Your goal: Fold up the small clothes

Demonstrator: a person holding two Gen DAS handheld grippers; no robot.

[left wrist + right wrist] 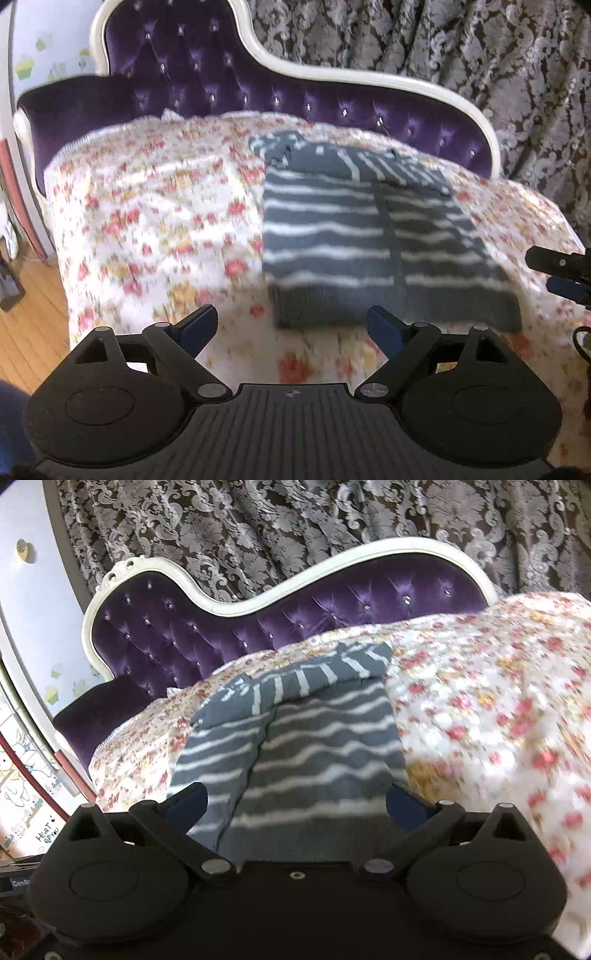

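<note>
- Sweater (373, 240): grey with white stripes, lies flat on the floral cover (155, 221) of the sofa (207, 74). Both sides are turned in and meet at a centre seam. A sleeve lies across the top, at 12 o'clock of the body. Hem faces the cameras.
- Left gripper (291, 328): jaws wide apart, nothing between them. It hovers over bare cover, with the hem's left corner at about 1 o'clock from it. Not touching cloth.
- Right gripper (295, 801): jaws apart, straddling the hem; cloth fills the gap between the fingers. Whether the pads press on it I cannot tell; the fingers (188, 805) seem to stand outside the folded width.
- In the left view the right gripper (565, 280) enters at 3 o'clock, beside the hem's right corner.
- Judged step: take both hem corners and carry the hem up to the collar.
- Risk 1: the left jaws close short of the corner and pinch the cover instead. Cause: the gripper sits off the hem. The cover would lift and drag the sweater.
- Risk 2: a pinch takes only the top layer. Cause: stacked layers at the hem. The turned-in sides would open.
- Risk 3: uneven lift of the two corners. Cause: the hands stand at different places along the hem. The fold would skew.
- Risk 4: the sleeve at 12 o'clock slides off if the body is tugged.
- Both views are blurred; edges are uncertain.
</note>
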